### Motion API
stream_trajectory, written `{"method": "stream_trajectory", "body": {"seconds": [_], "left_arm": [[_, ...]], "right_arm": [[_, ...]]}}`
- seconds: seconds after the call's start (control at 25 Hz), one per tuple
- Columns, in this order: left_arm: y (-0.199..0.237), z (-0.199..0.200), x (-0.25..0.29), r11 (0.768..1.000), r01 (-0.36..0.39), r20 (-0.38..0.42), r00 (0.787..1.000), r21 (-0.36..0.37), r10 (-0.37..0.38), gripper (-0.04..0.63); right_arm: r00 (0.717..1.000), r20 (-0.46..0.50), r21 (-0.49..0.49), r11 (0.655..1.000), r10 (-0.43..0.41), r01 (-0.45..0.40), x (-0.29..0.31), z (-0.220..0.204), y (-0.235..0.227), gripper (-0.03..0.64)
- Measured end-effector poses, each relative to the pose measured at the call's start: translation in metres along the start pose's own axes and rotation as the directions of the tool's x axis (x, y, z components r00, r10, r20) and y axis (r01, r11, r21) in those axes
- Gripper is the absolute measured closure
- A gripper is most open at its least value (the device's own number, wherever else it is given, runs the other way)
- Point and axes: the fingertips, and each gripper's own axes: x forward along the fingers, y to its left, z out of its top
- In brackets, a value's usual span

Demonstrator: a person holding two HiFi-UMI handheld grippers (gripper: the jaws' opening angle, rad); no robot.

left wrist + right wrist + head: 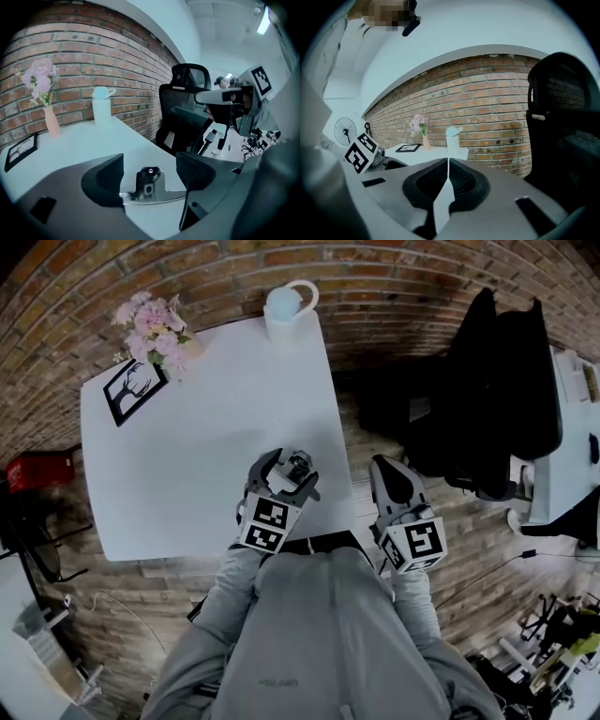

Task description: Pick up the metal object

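A small shiny metal object (299, 463), a flat plate with an upright bracket, lies on the white table (187, 474) near its front right corner. My left gripper (287, 474) stands open around it. In the left gripper view the metal object (147, 184) sits between the two dark pads (106, 180), with room on the right side. My right gripper (388, 474) hangs off the table's right side above the brick floor. Its jaws are shut with nothing between them (447, 174).
At the table's far edge stand a white lidded mug (285, 307) and a vase of pink flowers (153, 329), with a black picture frame (134, 390) beside it. A black office chair (497, 381) stands to the right. The table's right edge runs close to the metal object.
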Motion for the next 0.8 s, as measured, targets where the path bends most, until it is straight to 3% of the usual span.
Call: {"method": "stream_trajectory", "body": {"seconds": [0.52, 0.8], "left_arm": [[-0.009, -0.047, 0.046, 0.995, -0.008, -0.184, 0.983, 0.103, 0.027, 0.238], [-0.002, -0.059, 0.058, 0.996, -0.014, -0.247, 0.968, 0.091, 0.036, 0.238]], "right_arm": [[0.997, -0.044, 0.063, 0.996, -0.065, 0.068, -0.029, -0.036, -0.002, 0.592], [0.995, -0.066, 0.082, 0.993, -0.081, 0.086, -0.039, -0.048, -0.003, 0.592]]}}
